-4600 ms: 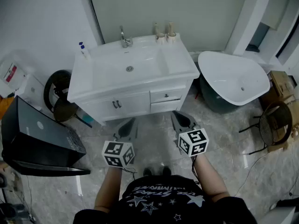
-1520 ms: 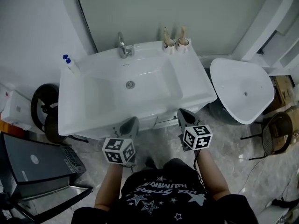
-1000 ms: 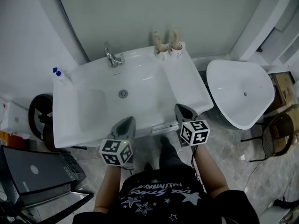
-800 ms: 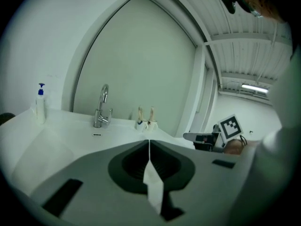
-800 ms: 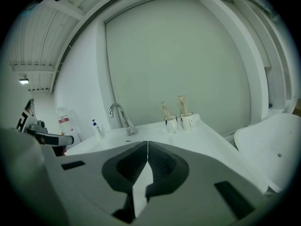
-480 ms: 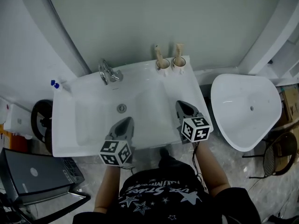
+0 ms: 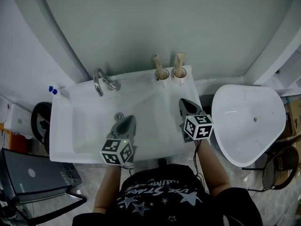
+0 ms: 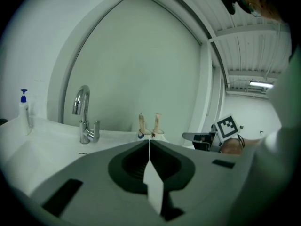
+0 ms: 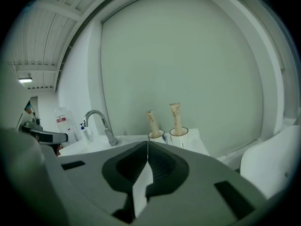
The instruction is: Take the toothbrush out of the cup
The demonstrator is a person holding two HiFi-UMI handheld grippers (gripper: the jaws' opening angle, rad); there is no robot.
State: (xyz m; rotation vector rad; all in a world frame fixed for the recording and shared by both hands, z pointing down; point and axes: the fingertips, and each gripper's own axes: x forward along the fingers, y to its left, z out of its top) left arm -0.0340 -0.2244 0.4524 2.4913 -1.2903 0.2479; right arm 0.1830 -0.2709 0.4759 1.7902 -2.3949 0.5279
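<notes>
Two white cups stand side by side at the back right of the white washbasin (image 7: 80,140). The left cup (image 7: 162,75) (image 9: 156,135) holds a tan toothbrush (image 7: 157,65) (image 9: 152,122) leaning left. The right cup (image 7: 179,73) (image 9: 179,132) holds an upright tan toothbrush (image 7: 179,60) (image 9: 176,116). Both cups (image 8: 149,134) show small in the left gripper view. My left gripper (image 7: 125,123) (image 8: 149,143) is shut and empty over the basin front. My right gripper (image 7: 186,105) (image 9: 147,146) is shut and empty, a short way in front of the cups.
A chrome tap (image 7: 100,80) (image 8: 84,114) (image 9: 101,125) stands at the basin's back left. A blue-capped pump bottle (image 7: 54,92) (image 8: 24,109) sits on the far left corner. A white tub (image 7: 249,121) lies to the right, a dark box (image 7: 28,175) on the floor left.
I have come closer to the washbasin; both grippers moved forward from the floor in front of the cabinet to over the basin. Both stay shut.
</notes>
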